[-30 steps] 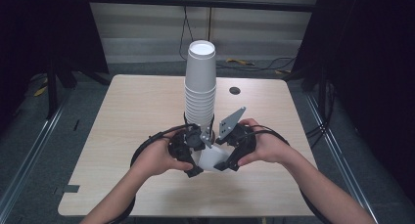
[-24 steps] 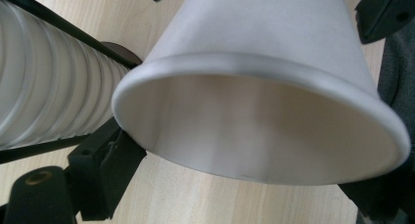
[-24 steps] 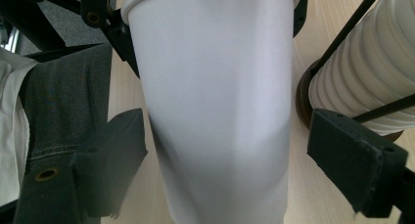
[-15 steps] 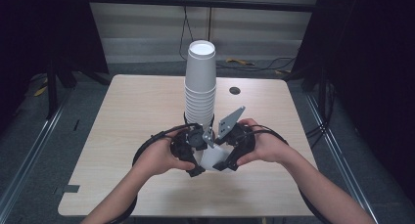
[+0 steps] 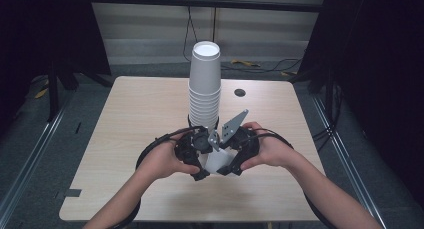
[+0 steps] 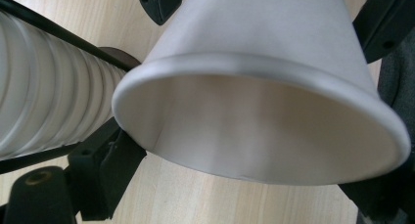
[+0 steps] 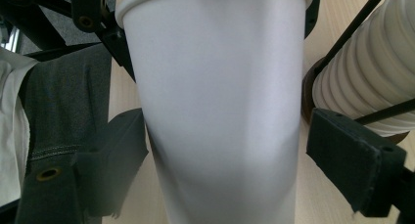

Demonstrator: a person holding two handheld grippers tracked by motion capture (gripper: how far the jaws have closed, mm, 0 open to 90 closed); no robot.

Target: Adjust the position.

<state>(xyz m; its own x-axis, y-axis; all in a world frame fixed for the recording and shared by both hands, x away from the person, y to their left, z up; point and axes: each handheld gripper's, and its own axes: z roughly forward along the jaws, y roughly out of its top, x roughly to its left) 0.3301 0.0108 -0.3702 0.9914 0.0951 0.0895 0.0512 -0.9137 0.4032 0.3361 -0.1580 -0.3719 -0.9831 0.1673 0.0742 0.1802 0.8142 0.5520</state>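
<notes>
- Setting: a pale wood table [image 5: 125,134] in a dim room; a tall cup stack [image 5: 204,84] stands upright at mid-table.
- Change: over the last second the hands and the loose cup [image 5: 216,160] barely shift. Judgement: the cup is free of the stack and is being passed or re-gripped.
- Location: the cup is near the table's front edge, between both grippers, just in front of the stack.
- Left gripper [image 5: 196,161]: beside the cup's rim [image 6: 244,67]; its grip cannot be told.
- Right gripper [image 7: 222,150]: jaws straddle the cup wall, the left pad touching, the right pad apart.
- Orientation: the cup's long axis runs roughly level, mouth toward the left gripper.
</notes>
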